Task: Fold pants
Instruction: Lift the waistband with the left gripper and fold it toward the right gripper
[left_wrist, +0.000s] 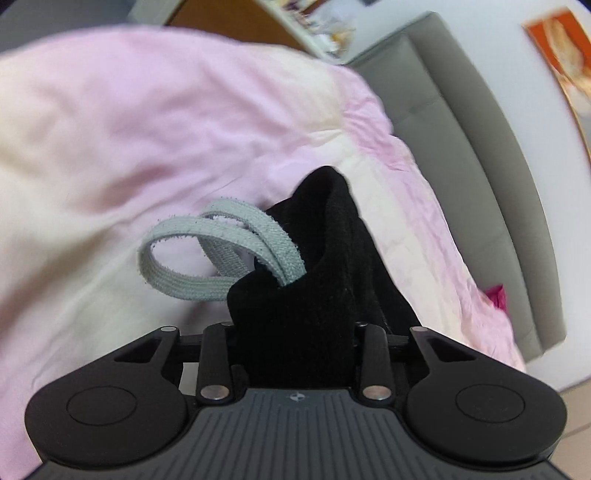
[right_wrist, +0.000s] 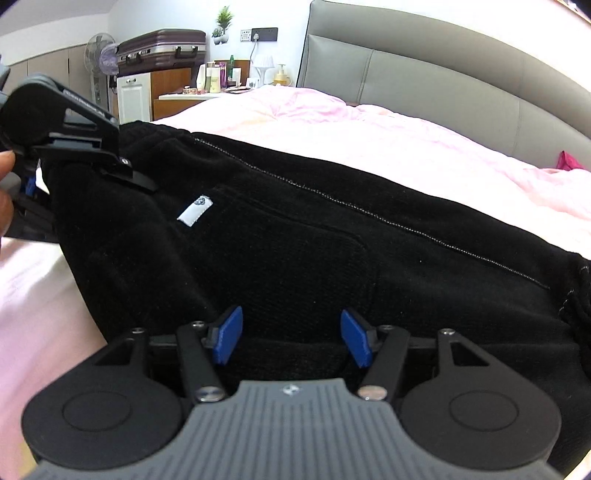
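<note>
Two grippers: you held one in each hand, both over the black knit pants (right_wrist: 295, 236) spread on the pink quilted bed cover (right_wrist: 424, 147).
Left gripper (left_wrist: 295, 332): your claw was clenched on a bunched fold of the black fabric; the pads were buried in the cloth.
Grey drawstring (left_wrist: 207, 254): the flat woven grey cord looped out of the bunched fabric to the left, just beyond your left claw.
Right gripper (right_wrist: 291, 339): your claw stood released, its blue pads (right_wrist: 229, 339) apart, with the pants' near edge lying between them and neither pad pressing it.
Pants: they lay across the bed, a white label (right_wrist: 195, 212) showing near the waist end, which your left gripper gripped at the left of the right wrist view.
Grey padded headboard (right_wrist: 424, 74): it stood behind the bed.
Far corner: a maroon suitcase (right_wrist: 162, 48) sat atop a cabinet.
</note>
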